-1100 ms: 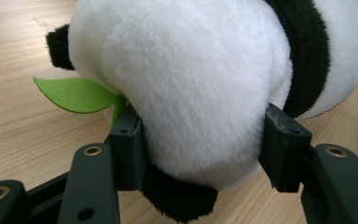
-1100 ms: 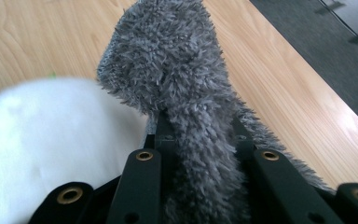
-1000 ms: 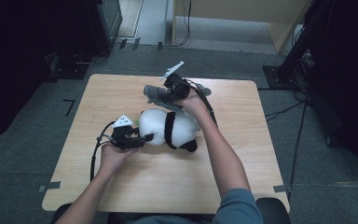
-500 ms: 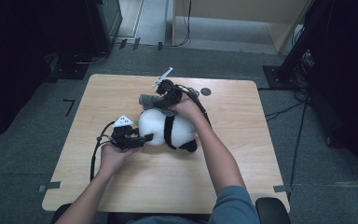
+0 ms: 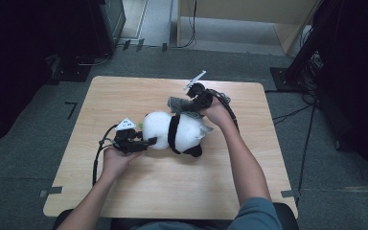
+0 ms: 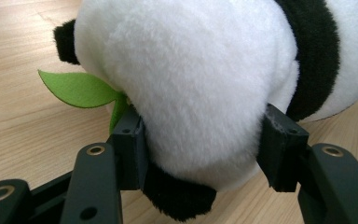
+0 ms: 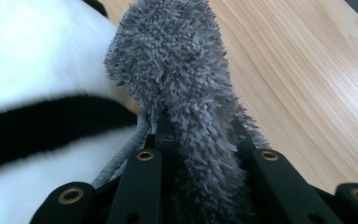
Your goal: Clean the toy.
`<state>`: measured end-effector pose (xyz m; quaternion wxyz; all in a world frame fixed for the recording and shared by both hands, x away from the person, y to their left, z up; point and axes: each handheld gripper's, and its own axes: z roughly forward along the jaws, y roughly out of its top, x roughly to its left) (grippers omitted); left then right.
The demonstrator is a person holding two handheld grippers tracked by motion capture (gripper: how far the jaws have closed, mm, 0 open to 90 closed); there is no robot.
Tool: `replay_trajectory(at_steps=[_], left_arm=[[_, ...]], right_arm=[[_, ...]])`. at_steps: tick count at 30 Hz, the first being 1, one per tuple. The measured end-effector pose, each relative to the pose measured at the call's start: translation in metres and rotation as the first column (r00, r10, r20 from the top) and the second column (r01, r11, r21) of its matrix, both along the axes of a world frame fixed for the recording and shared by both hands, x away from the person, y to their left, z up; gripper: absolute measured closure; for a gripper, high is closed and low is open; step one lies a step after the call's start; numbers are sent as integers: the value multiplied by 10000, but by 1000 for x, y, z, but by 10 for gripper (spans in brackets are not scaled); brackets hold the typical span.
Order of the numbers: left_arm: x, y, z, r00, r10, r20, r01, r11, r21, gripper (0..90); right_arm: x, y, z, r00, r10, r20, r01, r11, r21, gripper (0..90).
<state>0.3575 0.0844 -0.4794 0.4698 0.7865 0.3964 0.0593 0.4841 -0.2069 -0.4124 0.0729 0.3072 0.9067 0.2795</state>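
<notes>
High view: a pale wooden counter (image 5: 124,201) is seen standing on grey carpet, with a person's forearms entering from the bottom edge. A plush panda (image 5: 175,133), white with a black band across its body, is laid on its side near the middle of the counter. The panda's rounded white end is gripped by the left gripper (image 5: 146,142), which is held level at the panda's left side in the person's left hand (image 5: 115,160). In the left gripper view the two black jaws are shown partly spread and pressed into the white fur on either side, so the panda (image 6: 191,84) is pinched between them; a black paw is visible below the jaws, and a green felt leaf (image 6: 81,88) is seen sticking out beside the left jaw, lying just over the wood. A fuzzy grey cloth (image 5: 179,104) is held by the right gripper (image 5: 188,106) just beyond the panda's upper side, the gripper being carried in the right hand (image 5: 215,112). In the right gripper view the jaws are shown drawn close together on the shaggy grey cloth (image 7: 182,79), which is clamped between them and rises past their tips, with the panda's white and black fur directly to its left and bare wood to its right.
</notes>
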Motion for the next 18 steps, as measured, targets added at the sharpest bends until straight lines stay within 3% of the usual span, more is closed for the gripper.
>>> replay_trajectory(at_steps=[7,18], left_arm=[[1,1,0,10000,43,-16,-43,10000,-9,430],[0,2,1,10000,3,72,-3,10000,0,431]], right_arm=[[-10,-32,-7,9985,-526,-164,530,9983,261,740],[-20,-45,-6,9955,-940,137,937,9954,214,739]])
